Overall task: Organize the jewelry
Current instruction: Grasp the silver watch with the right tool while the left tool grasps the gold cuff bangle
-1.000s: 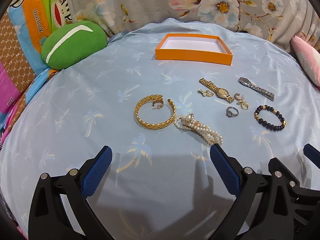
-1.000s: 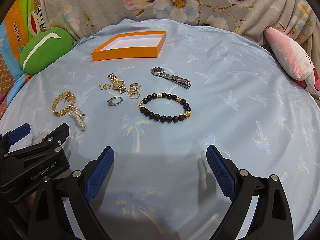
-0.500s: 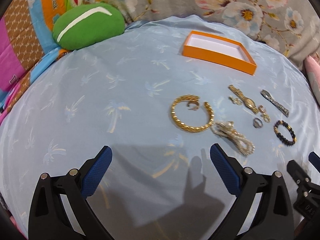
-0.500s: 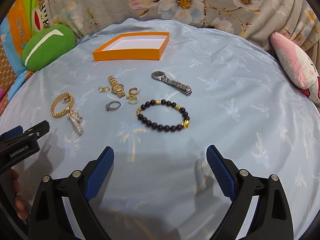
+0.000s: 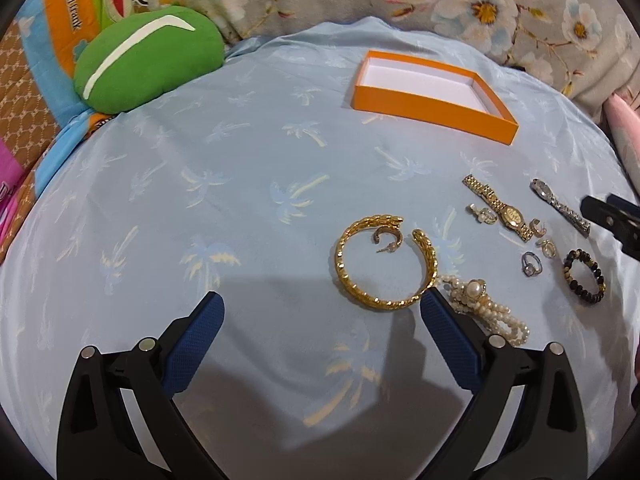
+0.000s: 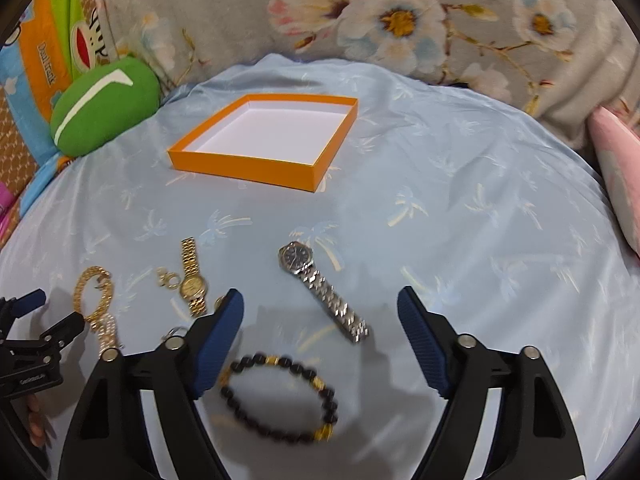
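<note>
Jewelry lies on a light blue sheet before an empty orange box (image 5: 420, 110) (image 6: 240, 168). My left gripper (image 5: 320, 300) is open with bare sheet between its fingers; the gold bangle (image 5: 384, 264) and pearl bracelet (image 5: 484, 308) lie by its right fingertip. My right gripper (image 6: 320, 296) hangs over the silver watch (image 6: 324, 292), its jaws closing but touching nothing. The black bead bracelet (image 6: 280, 396) lies lower between its fingers. The gold watch (image 6: 190, 276), a ring (image 5: 531, 264) and small earrings (image 5: 484, 214) sit to the left.
A green cushion (image 5: 148, 60) rests at the back left by a patterned blanket. Floral pillows (image 6: 400, 20) line the back, and a pink pillow (image 6: 616, 172) is at the right. The sheet's left half (image 5: 180, 200) shows only its palm print.
The right gripper has moved forward over the bead bracelet to the silver watch, and its jaws have narrowed. The left gripper has shifted left, so the jewelry now sits to its right.
</note>
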The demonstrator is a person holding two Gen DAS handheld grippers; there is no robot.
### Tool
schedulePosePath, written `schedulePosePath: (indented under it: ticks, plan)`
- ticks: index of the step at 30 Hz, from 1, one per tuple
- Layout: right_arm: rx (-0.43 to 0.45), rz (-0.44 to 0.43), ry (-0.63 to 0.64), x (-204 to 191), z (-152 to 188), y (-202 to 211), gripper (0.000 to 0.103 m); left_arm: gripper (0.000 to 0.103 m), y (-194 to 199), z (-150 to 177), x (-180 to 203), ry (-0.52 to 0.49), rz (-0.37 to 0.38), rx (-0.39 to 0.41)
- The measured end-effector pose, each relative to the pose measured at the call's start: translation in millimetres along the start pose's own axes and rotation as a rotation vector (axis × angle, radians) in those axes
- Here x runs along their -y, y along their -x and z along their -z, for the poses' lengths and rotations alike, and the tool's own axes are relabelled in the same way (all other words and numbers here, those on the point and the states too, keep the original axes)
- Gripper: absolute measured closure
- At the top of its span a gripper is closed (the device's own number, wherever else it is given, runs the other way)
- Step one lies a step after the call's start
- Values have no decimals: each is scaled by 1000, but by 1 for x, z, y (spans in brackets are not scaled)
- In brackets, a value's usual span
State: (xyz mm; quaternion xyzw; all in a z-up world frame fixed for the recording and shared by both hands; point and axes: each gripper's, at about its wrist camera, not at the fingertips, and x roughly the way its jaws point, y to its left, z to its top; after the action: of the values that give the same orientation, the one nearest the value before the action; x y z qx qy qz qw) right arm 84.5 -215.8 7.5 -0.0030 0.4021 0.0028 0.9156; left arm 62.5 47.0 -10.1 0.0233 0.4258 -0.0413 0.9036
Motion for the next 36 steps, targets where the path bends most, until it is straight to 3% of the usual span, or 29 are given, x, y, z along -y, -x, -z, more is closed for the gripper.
schedulePosePath:
  ticks: [9,14,29,36]
  plan:
    - [-76,-61,138,-12,-15,-41,64,7,-9,-4,1,-4,32,-23]
    - [-88,-96,122,-10,-18,-51,81,7,-11,-5,2,-15,44,-27]
    - [-63,-84,18,-6,-12,-49,80,7,-24,-19,17,-87,54,-34]
    - [-62,-78,6,-6,-11,-48,80,29,-21,-20,22,-115,71,-3]
